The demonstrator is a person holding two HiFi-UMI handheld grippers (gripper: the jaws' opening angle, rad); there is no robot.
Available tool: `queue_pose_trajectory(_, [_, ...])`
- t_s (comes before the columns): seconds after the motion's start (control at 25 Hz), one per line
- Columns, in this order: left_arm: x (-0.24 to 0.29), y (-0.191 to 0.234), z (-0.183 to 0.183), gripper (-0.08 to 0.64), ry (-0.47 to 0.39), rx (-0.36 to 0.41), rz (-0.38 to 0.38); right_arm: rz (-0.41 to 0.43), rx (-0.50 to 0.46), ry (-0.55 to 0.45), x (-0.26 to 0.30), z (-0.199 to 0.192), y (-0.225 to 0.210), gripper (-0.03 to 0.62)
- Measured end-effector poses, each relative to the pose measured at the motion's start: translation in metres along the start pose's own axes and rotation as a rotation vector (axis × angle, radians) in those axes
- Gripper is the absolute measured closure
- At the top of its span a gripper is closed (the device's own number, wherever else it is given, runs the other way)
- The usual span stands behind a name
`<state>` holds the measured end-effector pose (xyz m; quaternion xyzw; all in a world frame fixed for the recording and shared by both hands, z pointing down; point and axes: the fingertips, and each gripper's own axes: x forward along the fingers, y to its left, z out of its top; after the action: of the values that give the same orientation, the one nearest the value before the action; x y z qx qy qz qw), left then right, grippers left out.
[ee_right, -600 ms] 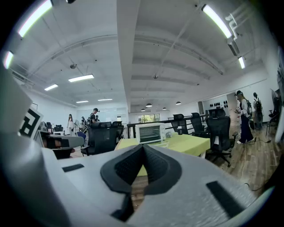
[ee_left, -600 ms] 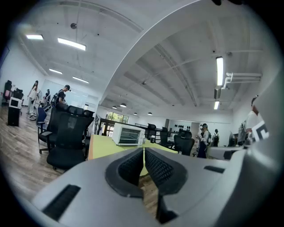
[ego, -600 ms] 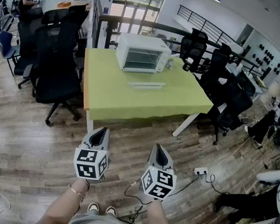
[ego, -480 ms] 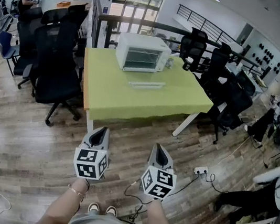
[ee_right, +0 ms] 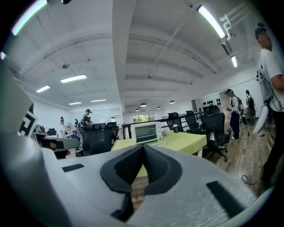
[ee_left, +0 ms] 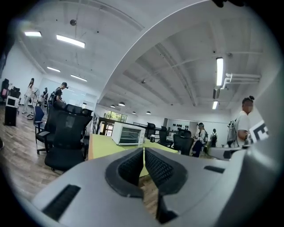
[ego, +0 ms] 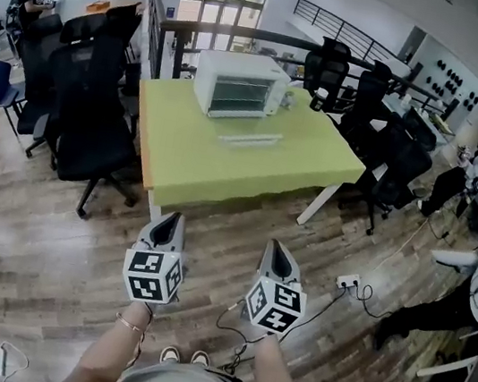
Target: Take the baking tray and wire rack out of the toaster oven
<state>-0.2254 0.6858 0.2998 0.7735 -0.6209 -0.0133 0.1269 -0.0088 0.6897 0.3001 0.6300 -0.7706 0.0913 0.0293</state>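
Both grippers are held low in front of the person, well short of the green table: the left gripper and the right gripper are each seen with jaws pressed together and nothing between them. The toaster oven is placed toward the far edge of the table, its glass door apparently closed, so the baking tray and wire rack are judged to be inside, though neither can be made out through the glass at this range. A pale flat item is seen lying on the table just in front of the oven; what it is cannot be told. The step in hand is taken to be the approach. It would be done well if the table were reached squarely facing the door, the jaws were parted before the door is met, and the door were drawn down by one gripper while the oven body is steadied by the other, the flat item being kept clear of the swing
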Motion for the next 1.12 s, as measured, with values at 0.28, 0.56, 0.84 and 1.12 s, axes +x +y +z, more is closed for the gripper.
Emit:
queue_pose_trajectory(0.28, [0.025, 0.018, -0.008, 0.548, 0.023, -0.042, -0.006, -0.042, 0.030, 0.030, 0.017, -0.013, -0.007, 0.592])
queue_pose_trajectory(0.56, [0.072, 0.021, -0.015, 0.548, 0.043, -0.041, -0.007, -0.053, 0.057, 0.034, 0.060, -0.014, -0.030, 0.592])
queue_pose_trajectory(0.84, [0.146, 0.012, 0.002, 0.548, 0.024, -0.040, 0.027, -0.002, 0.055, 0.036, 0.132, 0.005, -0.063, 0.592])
queue_pose_trajectory(1.12, [0.223, 0.000, 0.023, 0.548, 0.001, -0.057, 0.075, 0.072, 0.022, 0.044, 0.209, 0.035, -0.100, 0.592])
